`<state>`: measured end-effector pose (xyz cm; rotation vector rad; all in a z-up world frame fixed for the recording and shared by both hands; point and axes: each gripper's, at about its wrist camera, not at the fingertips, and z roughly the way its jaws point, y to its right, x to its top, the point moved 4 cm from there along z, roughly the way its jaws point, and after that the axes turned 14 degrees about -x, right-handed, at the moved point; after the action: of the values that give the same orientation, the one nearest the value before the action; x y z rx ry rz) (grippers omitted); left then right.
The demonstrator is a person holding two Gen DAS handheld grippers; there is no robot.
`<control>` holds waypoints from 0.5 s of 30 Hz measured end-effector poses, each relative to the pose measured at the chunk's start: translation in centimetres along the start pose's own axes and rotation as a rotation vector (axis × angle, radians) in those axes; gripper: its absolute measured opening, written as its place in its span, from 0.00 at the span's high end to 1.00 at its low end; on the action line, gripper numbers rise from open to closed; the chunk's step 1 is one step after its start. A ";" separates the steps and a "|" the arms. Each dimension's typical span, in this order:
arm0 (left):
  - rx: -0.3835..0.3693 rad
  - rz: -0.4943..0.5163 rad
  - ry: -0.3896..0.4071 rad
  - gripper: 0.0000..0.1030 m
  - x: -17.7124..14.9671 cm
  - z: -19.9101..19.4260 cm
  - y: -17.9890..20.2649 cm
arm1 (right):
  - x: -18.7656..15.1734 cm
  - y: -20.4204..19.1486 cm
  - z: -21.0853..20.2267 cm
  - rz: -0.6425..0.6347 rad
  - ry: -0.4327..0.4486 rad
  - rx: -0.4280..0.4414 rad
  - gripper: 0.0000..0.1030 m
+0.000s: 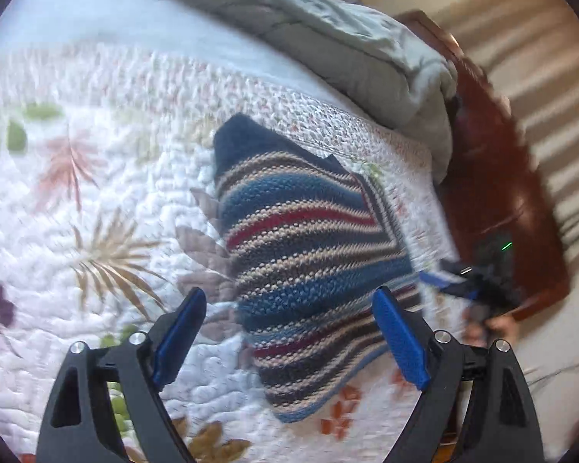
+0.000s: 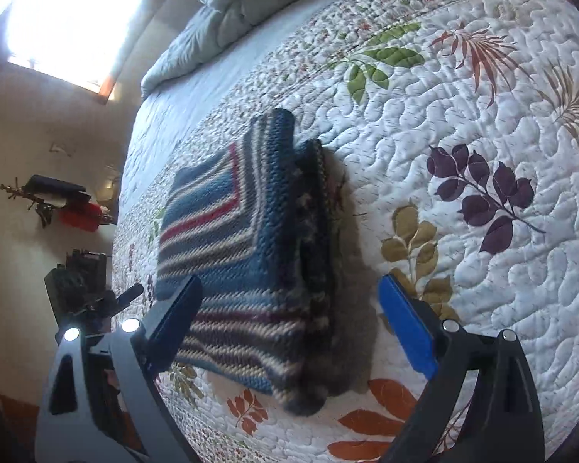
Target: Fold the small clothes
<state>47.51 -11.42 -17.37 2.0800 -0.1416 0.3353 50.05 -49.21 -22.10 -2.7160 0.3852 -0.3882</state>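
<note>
A striped knit garment (image 1: 305, 254) in blue, red, tan and dark bands lies folded into a thick square on the quilted bed (image 1: 96, 212). My left gripper (image 1: 289, 324) is open and empty, hovering above the garment's near part. The right gripper shows blurred at the garment's right edge in the left wrist view (image 1: 455, 274). In the right wrist view the folded garment (image 2: 243, 262) lies flat, its stacked layers showing along the right side. My right gripper (image 2: 289, 308) is open and empty just above its near edge.
A grey-green duvet (image 1: 347, 38) is bunched at the head of the bed. A wooden bed frame (image 1: 494, 177) runs along the right. The floral quilt (image 2: 463, 154) spreads wide to the right. A bright window (image 2: 69, 19) and floor clutter (image 2: 61, 200) lie left.
</note>
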 end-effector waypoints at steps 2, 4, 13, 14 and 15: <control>-0.034 -0.053 -0.013 0.14 0.8 0.3 -1.0 | 0.5 -0.6 1.0 -0.017 -0.030 0.015 0.10; -0.050 -0.068 -0.030 0.14 1.6 1.0 -1.6 | 1.2 -1.3 2.0 -0.020 -0.044 0.038 0.10; -0.131 -0.145 -0.128 0.12 3.1 5.2 -3.5 | 2.7 -1.6 5.6 0.028 -0.151 0.083 0.10; -0.126 -0.145 -0.139 0.12 3.0 5.6 -3.6 | 2.8 -1.4 5.7 0.029 -0.153 0.083 0.10; -0.122 -0.146 -0.148 0.12 3.1 5.8 -3.7 | 2.8 -1.2 5.8 0.030 -0.157 0.086 0.10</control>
<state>52.39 -14.44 -22.36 1.9805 -0.0958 0.0815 54.73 -47.17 -26.21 -2.6311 0.3568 -0.1769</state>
